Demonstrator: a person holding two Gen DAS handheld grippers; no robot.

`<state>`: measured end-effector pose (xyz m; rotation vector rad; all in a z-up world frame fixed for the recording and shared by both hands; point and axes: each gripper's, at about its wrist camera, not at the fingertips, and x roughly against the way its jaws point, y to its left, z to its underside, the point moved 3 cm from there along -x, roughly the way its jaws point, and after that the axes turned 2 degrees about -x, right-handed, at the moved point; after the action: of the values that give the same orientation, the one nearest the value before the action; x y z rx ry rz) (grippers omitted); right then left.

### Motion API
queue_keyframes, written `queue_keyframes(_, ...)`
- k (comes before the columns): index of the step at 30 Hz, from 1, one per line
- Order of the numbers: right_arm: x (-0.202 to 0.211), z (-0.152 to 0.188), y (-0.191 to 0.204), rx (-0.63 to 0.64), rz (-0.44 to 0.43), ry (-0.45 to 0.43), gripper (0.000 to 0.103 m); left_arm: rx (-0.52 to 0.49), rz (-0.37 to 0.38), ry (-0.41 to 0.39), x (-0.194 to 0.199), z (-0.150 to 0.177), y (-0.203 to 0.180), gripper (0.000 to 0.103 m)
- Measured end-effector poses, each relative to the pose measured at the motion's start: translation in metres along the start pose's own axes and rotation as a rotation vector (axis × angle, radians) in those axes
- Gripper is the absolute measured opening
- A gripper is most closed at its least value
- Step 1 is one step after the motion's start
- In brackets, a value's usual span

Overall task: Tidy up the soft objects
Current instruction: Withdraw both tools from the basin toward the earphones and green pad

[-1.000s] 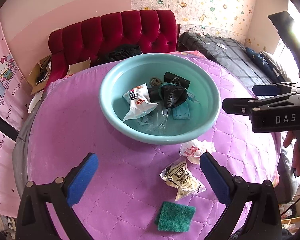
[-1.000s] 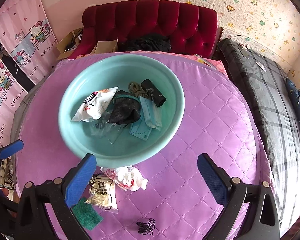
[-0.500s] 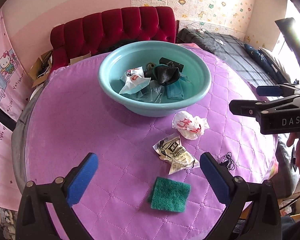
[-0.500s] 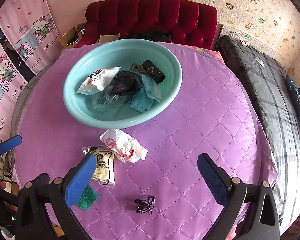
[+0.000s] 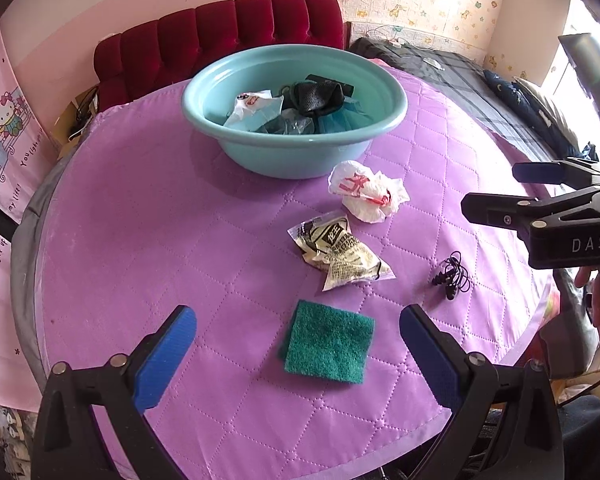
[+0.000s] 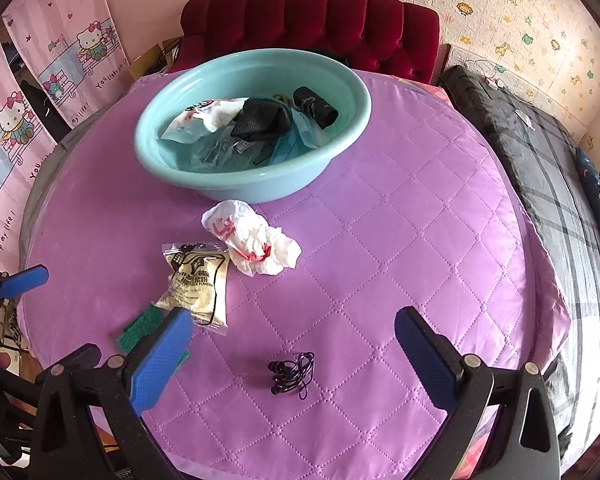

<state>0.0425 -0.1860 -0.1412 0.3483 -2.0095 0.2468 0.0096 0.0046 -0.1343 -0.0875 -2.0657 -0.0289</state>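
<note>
A teal basin (image 5: 296,156) (image 6: 260,184) at the far side of the purple quilted table holds a white snack bag, black cloth, blue masks and clear plastic. In front of it lie a crumpled white plastic bag (image 5: 366,192) (image 6: 256,242), a printed snack packet (image 5: 340,250) (image 6: 198,284), a green scouring pad (image 5: 328,342) (image 6: 140,326) and tangled black earphones (image 5: 452,274) (image 6: 292,372). My left gripper (image 5: 298,354) is open, held back over the pad near the table's front edge. My right gripper (image 6: 294,354) is open, empty, above the earphones.
A red tufted sofa (image 5: 220,32) stands behind the table. A bed with a dark checked cover (image 6: 540,152) runs along the right. Pink cartoon curtains (image 6: 40,80) hang at the left. The right gripper's body (image 5: 548,216) shows at the right edge of the left wrist view.
Both grippers have pulled back and away from the basin toward the table's front edge. The pad, packet, white bag and earphones now show fully in front of them. Both stayed open.
</note>
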Motion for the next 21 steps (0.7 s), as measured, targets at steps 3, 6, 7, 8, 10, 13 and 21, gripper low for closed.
queue_keyframes(3,-0.003,0.008,0.000,-0.004,-0.002,0.003,0.103,-0.003,-0.007,0.018,-0.006,0.010,-0.002,0.103)
queue_keyframes(6,-0.005,0.017,-0.002,-0.021,-0.016,0.008,0.103,-0.004,-0.013,0.024,-0.009,0.019,-0.003,0.103)
queue_keyframes(7,-0.006,0.019,-0.003,-0.022,-0.017,0.007,0.103,-0.004,-0.017,0.023,-0.010,0.020,-0.003,0.103)
queue_keyframes(8,-0.006,0.021,-0.003,-0.021,-0.017,0.005,0.103,-0.007,-0.021,0.020,-0.010,0.022,-0.004,0.103)
queue_keyframes(10,-0.009,0.025,-0.003,-0.020,-0.013,0.008,0.103,-0.010,-0.019,0.023,-0.011,0.024,-0.005,0.103)
queue_keyframes(13,-0.014,0.027,-0.003,-0.026,-0.018,0.020,0.103,-0.010,-0.009,0.037,-0.015,0.026,-0.007,0.103)
queue_keyframes(21,-0.037,0.037,-0.008,-0.042,-0.020,0.090,0.103,-0.019,-0.001,0.070,-0.026,0.032,-0.010,0.103)
